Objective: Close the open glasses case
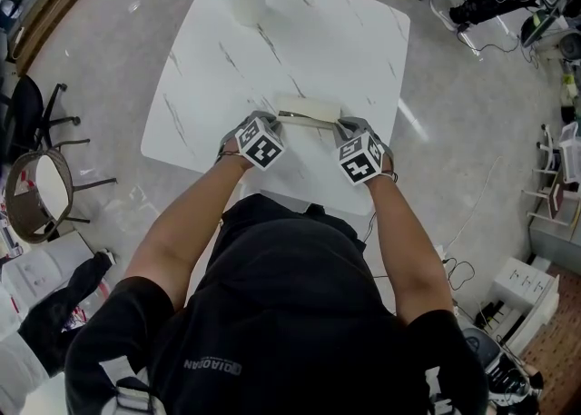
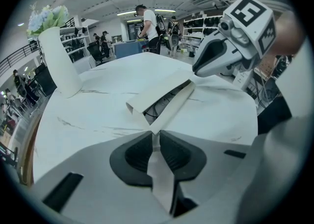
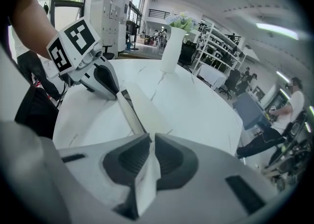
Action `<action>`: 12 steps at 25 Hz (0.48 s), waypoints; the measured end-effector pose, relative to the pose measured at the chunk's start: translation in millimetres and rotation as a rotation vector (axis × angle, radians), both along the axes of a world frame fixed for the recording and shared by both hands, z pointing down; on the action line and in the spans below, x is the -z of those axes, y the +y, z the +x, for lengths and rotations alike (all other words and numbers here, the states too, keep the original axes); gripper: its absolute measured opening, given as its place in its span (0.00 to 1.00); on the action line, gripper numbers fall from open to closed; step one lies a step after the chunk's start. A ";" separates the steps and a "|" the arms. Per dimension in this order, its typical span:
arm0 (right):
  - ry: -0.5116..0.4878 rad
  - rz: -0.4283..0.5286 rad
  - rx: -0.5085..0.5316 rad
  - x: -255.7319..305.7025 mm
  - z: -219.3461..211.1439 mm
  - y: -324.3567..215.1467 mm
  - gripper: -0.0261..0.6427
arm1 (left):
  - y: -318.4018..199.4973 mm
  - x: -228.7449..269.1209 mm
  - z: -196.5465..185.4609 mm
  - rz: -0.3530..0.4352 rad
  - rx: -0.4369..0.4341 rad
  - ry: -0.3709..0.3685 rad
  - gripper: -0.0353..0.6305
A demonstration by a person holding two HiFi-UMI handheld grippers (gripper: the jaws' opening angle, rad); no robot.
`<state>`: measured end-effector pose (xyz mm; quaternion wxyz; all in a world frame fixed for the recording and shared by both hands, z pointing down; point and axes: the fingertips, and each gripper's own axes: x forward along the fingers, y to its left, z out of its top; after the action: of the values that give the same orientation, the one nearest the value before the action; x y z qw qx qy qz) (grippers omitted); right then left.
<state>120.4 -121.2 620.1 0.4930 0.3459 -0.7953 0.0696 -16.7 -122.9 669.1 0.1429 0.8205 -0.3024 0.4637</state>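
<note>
Head view: white glasses case [image 1: 307,111], ajar, near front edge of marble table [image 1: 309,32]; likely light, thin stiffish flaps; left gripper [image 1: 275,123], right gripper [image 1: 342,125] each clenched on one end, best hold

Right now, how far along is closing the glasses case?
Done: both ends are gripped. The left gripper is shut on one end flap of the glasses case, the right gripper on the other. In hand: the case sits on the table, held between them. Left: a dark gap shows along its side, so the case is not yet closed.
</note>
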 end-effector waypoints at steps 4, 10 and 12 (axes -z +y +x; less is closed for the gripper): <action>0.007 -0.010 0.006 -4.2 -0.2 4.5 0.09 | -0.7 2.0 0.3 0.008 0.002 0.005 0.13; 0.021 -0.023 0.020 -11.9 -0.7 9.4 0.09 | -0.4 1.3 0.0 0.005 -0.004 0.005 0.13; 0.024 -0.026 0.019 -14.1 -0.4 9.9 0.09 | 0.1 0.1 -0.1 0.003 -0.009 0.004 0.13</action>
<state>120.0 -111.3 634.2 0.5077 0.3328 -0.7915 0.0708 -16.8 -122.7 669.0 0.1401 0.8229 -0.2990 0.4624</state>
